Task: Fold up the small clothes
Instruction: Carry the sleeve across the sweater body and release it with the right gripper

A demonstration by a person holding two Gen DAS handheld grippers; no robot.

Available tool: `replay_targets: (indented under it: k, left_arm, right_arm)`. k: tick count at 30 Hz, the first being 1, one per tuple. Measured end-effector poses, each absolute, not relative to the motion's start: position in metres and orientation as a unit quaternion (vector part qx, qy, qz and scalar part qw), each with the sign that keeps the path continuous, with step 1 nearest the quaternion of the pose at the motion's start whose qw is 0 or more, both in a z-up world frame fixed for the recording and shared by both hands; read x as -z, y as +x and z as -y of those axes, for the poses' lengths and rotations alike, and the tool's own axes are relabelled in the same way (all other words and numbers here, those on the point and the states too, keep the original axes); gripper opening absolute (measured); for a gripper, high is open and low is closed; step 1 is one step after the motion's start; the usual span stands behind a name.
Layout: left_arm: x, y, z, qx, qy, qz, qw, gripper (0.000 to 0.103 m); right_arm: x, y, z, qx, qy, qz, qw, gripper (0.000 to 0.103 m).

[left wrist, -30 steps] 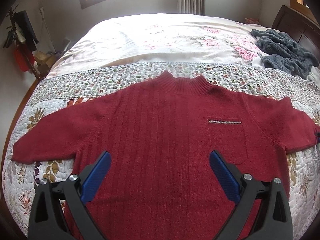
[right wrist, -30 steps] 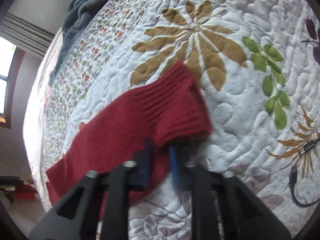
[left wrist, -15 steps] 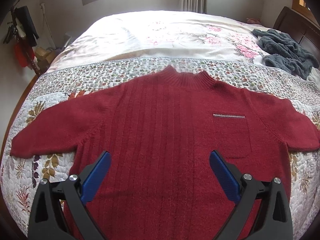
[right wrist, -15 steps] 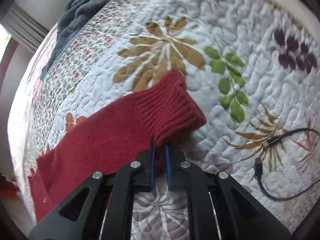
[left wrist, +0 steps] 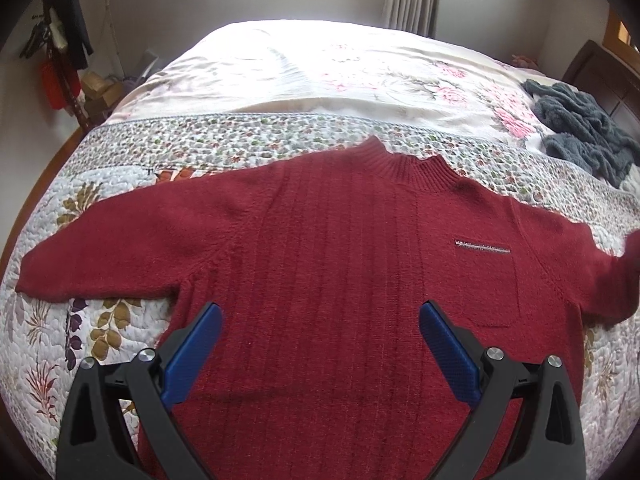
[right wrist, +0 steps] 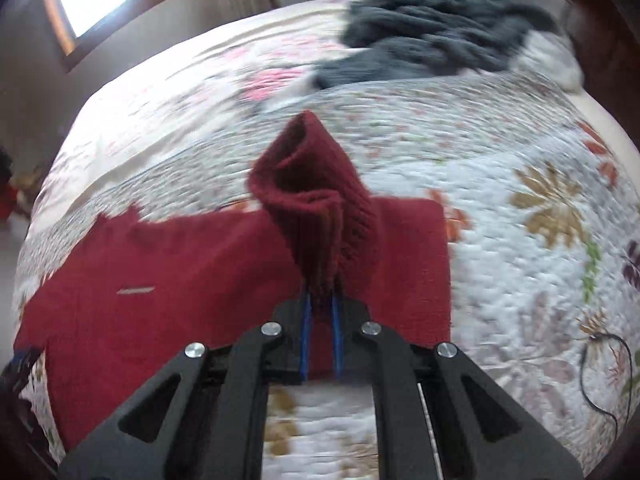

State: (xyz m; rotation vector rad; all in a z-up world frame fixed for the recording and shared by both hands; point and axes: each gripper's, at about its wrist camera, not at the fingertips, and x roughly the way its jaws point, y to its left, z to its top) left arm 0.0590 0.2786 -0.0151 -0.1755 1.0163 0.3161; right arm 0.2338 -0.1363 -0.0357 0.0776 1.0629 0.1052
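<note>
across the flowered quilt [left wrist: 132, 168] of the bed a red sweater [left wrist: 332, 264] lies face up, its collar toward the window and its left sleeve stretched flat to the quilt's edge; the left gripper [left wrist: 320, 344] hovers above the lower body of the sweater, blue fingers [left wrist: 192, 356] spread wide and holding nothing; further right, the right gripper [right wrist: 320, 320] has its fingers pressed together, pinching the cuff [right wrist: 316, 204] of the other sleeve and lifting it off the quilt, with a grey fleece garment [right wrist: 432, 28] heaped beyond
</note>
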Motion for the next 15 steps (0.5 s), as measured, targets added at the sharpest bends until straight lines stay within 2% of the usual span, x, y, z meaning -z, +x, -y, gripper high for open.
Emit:
replay_targets:
  k: [7,15]
  left_arm:
    - [0.011,0.054,-0.297,-0.145,-0.108,-0.481,0.858,0.099]
    - [0.017,0.054,-0.313,-0.128,-0.145,-0.493,0.849,0.099]
  right_arm:
    - [0.034,0.212,0.01,-0.134,-0.049,-0.493,0.858,0.007]
    - [0.072,0.204,-0.06,-0.169,-0.092,-0.517,0.834,0.007]
